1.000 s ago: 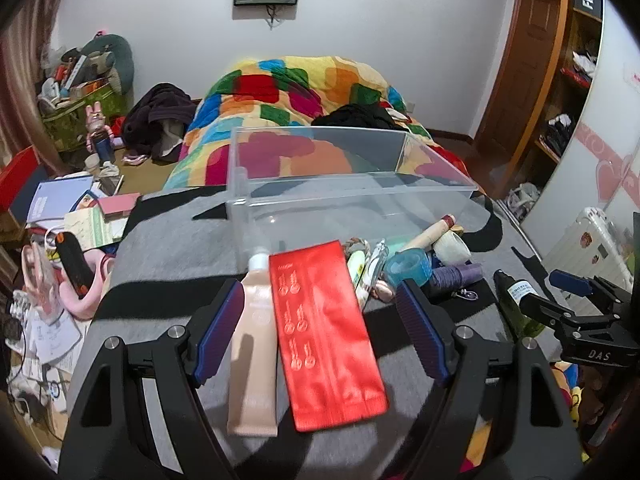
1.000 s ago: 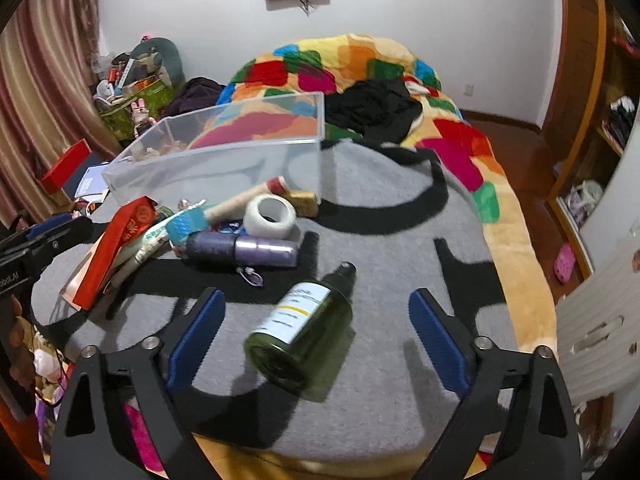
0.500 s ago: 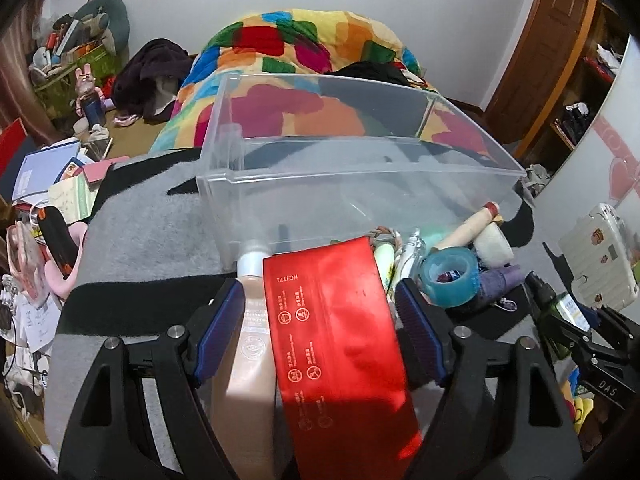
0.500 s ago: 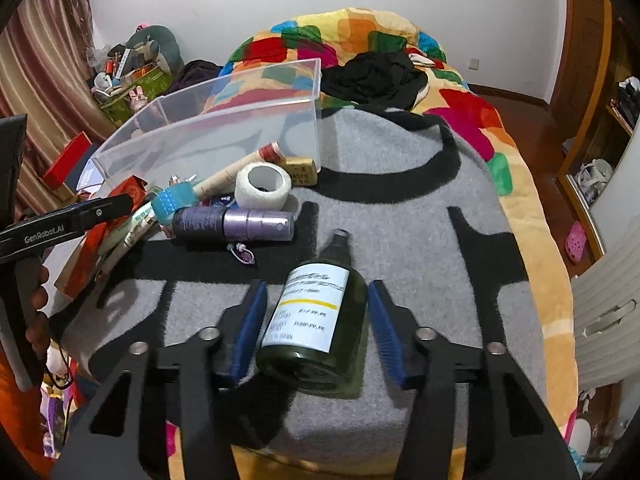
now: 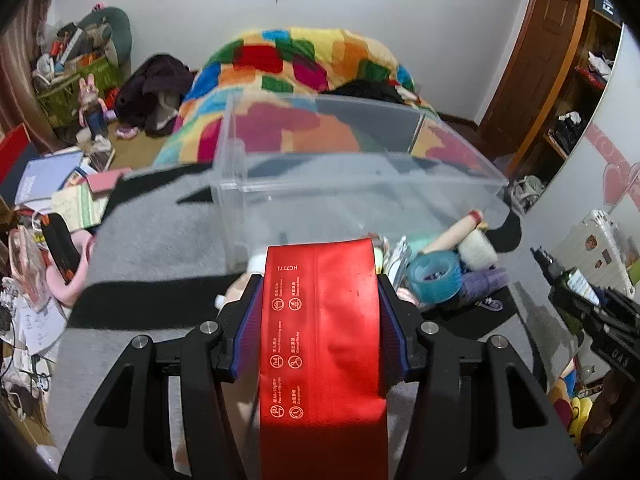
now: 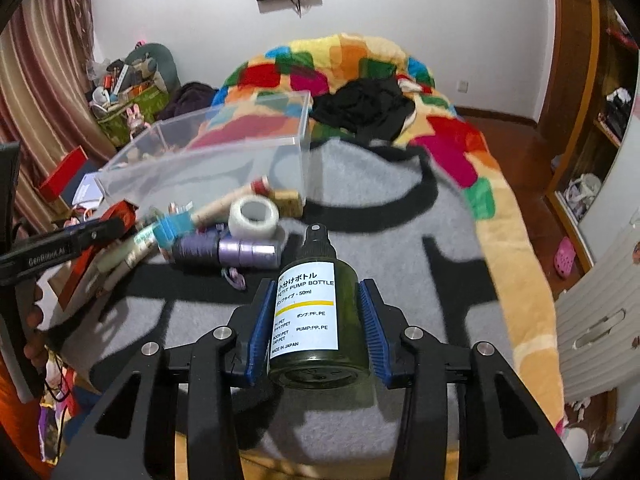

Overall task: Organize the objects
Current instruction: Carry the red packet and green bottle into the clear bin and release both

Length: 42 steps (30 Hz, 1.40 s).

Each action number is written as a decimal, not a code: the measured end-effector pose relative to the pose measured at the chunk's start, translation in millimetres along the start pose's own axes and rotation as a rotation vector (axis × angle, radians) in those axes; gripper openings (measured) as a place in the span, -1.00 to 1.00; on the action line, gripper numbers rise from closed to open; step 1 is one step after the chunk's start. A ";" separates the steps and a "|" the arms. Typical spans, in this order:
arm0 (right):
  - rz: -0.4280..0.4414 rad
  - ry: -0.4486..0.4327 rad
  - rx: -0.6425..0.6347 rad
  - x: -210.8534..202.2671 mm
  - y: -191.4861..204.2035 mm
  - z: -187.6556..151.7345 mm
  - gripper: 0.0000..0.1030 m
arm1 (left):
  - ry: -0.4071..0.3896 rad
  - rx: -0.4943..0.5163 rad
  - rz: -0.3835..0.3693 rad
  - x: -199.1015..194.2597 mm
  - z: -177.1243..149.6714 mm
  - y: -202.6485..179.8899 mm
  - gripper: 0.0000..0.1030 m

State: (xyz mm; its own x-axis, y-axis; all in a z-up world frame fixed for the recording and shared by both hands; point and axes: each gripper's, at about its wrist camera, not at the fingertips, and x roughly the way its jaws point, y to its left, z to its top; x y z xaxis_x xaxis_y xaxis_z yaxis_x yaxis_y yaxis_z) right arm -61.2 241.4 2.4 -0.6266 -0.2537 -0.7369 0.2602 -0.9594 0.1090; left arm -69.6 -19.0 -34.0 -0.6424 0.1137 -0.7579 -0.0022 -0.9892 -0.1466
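Grippers are shown from both wrist views, each closed on an item above a grey-and-black blanket (image 6: 400, 216). The left gripper (image 5: 319, 320) is pinched on a red foil pouch (image 5: 320, 328), whose flat length runs from 12 to 6 o'clock between the blue pads (image 5: 247, 328). A beige tube (image 5: 240, 292) is partly hidden beneath the pouch at 9 o'clock of it. The right gripper (image 6: 313, 320) is clamped on a dark green pump bottle (image 6: 316, 312), with the black nozzle pointed toward 12 o'clock and the white label facing up.

A clear plastic bin (image 5: 352, 184) is seen at 12 o'clock of the left gripper, standing on the blanket. Between the two grippers and the bin's near wall a cluster is laid: a blue tape roll (image 5: 434, 276), a white tape roll (image 6: 254, 216), a purple cylinder (image 6: 228, 250), a wooden stick with a red tip (image 6: 232, 202) and a small cork-coloured block (image 6: 290, 200) touching the bin's corner. The path from the bottle to the bin is partly occupied by this cluster. A multicoloured quilt (image 6: 340, 68) is seen beyond the bin at 12 o'clock.
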 end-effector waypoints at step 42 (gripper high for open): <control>0.161 0.179 -0.122 139.3 71.1 135.1 -0.25 | 0.115 0.119 0.028 68.9 103.3 2.9 0.04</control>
State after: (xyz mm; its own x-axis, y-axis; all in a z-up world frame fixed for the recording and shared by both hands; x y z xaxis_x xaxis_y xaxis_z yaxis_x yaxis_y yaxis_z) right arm -229.3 121.2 -2.4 -0.4327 -0.3652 -0.8243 0.4395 -0.8837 0.1608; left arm -193.0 -23.6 -21.0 -0.5513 0.0893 -0.8295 -0.0809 -0.9953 -0.0534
